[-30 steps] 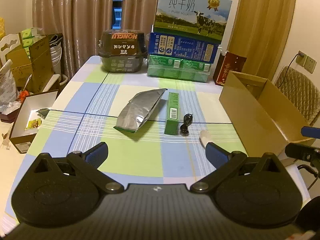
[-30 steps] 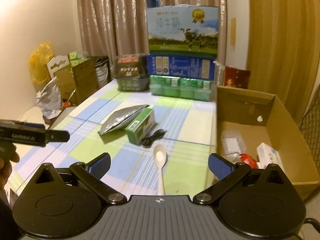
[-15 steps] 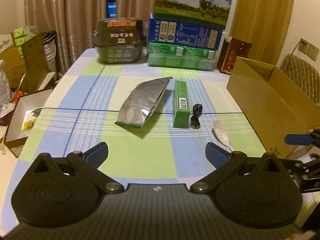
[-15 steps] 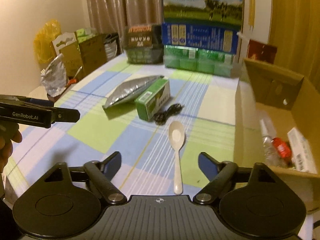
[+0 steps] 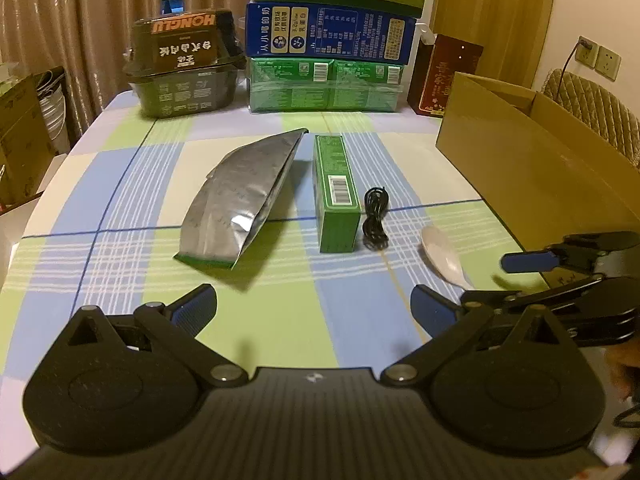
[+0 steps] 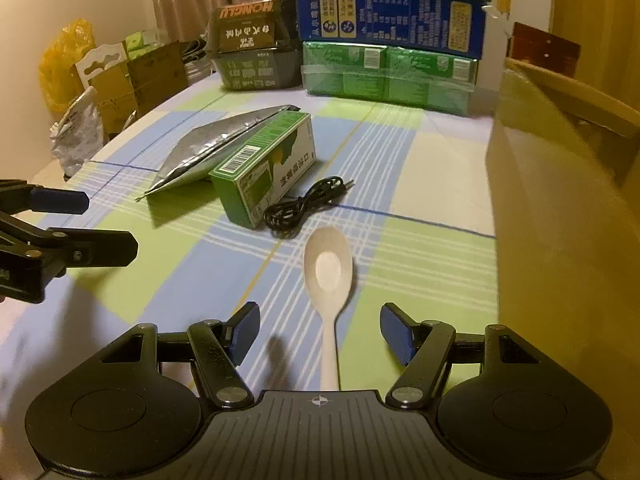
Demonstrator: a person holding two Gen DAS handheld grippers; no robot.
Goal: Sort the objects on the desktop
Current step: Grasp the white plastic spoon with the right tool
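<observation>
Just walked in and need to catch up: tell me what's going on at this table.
A person holds a gripper in each hand, sorting loose things on the checked tablecloth. The right gripper straddles the white spoon, its handle between the jaws, which are closing without touching it yet. The left gripper hovers open and holds nothing. A silver pouch, green box and black cable wait beside the cardboard box.

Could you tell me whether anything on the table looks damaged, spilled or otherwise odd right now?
Nothing looks spilled or broken. The one oddity is the silver foil pouch: it lies on its side, creased, next to the green box. The black cable and white spoon lie loose but intact.
</observation>
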